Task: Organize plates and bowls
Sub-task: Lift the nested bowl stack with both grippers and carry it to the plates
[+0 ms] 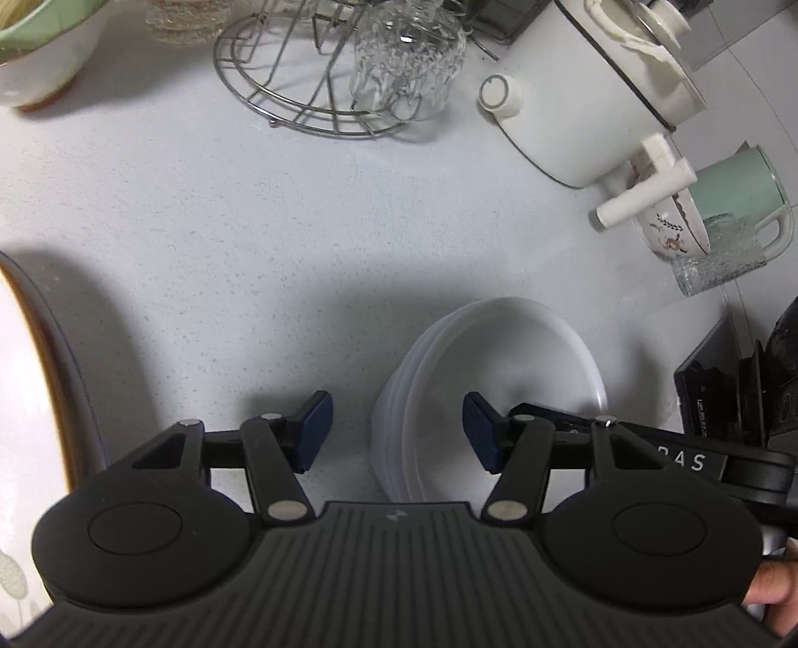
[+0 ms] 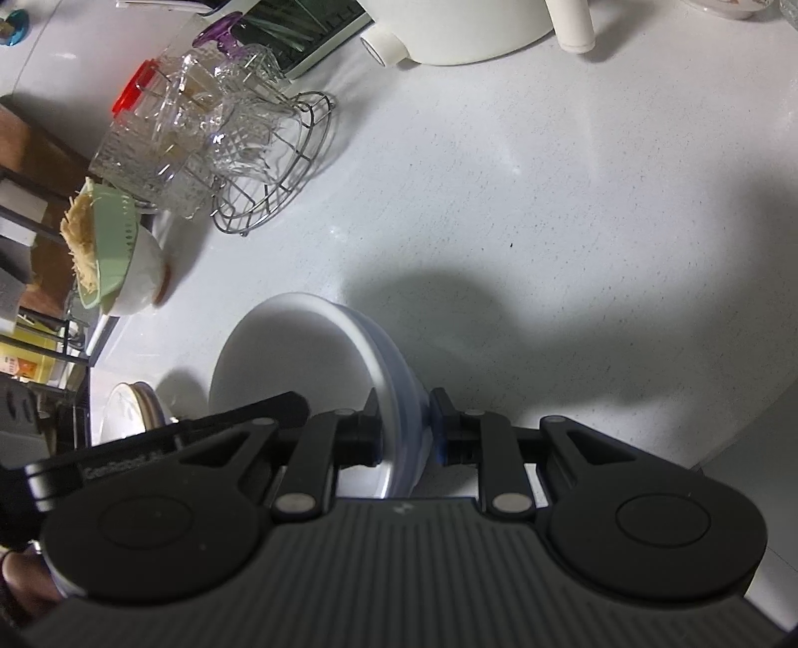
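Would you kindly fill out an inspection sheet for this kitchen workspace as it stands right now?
Surface: speckled white countertop, shadowed.
Job's things: stack of white bowls; plate with brown rim at left edge.
Clutter: round wire rack with cut-glass cups; white lidded pot; mint mug; green colander with shreds.
Grippers: right hand-held gripper clamps the stack's rim; left hand-held gripper open, straddling the stack's edge.
Cables: nothing seen.
Surroundings: tiled wall.
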### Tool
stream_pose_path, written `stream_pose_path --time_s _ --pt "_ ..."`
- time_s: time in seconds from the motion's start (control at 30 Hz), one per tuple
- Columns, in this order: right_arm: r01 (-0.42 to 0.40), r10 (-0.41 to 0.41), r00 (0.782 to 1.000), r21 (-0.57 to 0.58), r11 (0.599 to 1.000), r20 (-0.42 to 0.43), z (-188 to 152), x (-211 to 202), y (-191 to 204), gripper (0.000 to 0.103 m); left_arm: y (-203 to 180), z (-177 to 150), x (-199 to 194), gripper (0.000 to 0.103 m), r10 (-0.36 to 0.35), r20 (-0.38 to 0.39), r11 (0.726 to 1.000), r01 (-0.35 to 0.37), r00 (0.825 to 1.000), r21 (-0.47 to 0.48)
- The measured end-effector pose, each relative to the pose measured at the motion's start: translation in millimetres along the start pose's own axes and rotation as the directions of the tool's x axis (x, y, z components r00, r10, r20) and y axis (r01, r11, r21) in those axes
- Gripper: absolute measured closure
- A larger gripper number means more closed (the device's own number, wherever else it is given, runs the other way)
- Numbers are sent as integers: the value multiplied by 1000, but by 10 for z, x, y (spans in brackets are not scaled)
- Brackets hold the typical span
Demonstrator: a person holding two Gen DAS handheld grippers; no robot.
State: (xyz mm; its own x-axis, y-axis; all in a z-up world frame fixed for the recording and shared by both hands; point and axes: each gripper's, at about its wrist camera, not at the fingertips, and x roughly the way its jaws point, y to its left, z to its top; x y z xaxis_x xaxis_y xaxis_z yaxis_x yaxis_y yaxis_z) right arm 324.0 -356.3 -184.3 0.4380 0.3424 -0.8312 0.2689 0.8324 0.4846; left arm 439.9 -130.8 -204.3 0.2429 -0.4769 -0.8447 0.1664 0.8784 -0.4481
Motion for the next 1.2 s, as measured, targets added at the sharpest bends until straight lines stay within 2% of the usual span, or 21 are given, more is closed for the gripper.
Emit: stream_pose_path --time_s 0.2,0.3,0.37,0.47,0.67,0.93,1.2 --pt "-4 3 1000 17 1000 12 -20 -11 -16 82 -57 23 55 52 -19 -27 999 20 999 44" --pt "-4 4 1000 23 1000 23 -36 -16 -18 81 -82 24 67 59 -3 -26 998 5 1000 67" --pt "-7 6 1000 31 999 30 -46 -19 -30 81 -61 31 52 69 -1 -11 998 2 1000 59" --pt "-8 6 999 64 998 34 -60 -40 -62 81 -10 55 26 74 -23 -19 999 24 1000 42" --pt "-15 10 997 75 997 71 -68 -179 -2 81 -47 111 -147 75 -46 -16 998 46 999 43" --pt "-17 10 996 82 996 87 -133 -369 168 81 -126 183 -421 74 -36 -24 995 38 999 88" --pt "0 -8 992 68 998 127 -207 -619 385 81 -141 201 -730 74 -71 -15 993 72 997 95"
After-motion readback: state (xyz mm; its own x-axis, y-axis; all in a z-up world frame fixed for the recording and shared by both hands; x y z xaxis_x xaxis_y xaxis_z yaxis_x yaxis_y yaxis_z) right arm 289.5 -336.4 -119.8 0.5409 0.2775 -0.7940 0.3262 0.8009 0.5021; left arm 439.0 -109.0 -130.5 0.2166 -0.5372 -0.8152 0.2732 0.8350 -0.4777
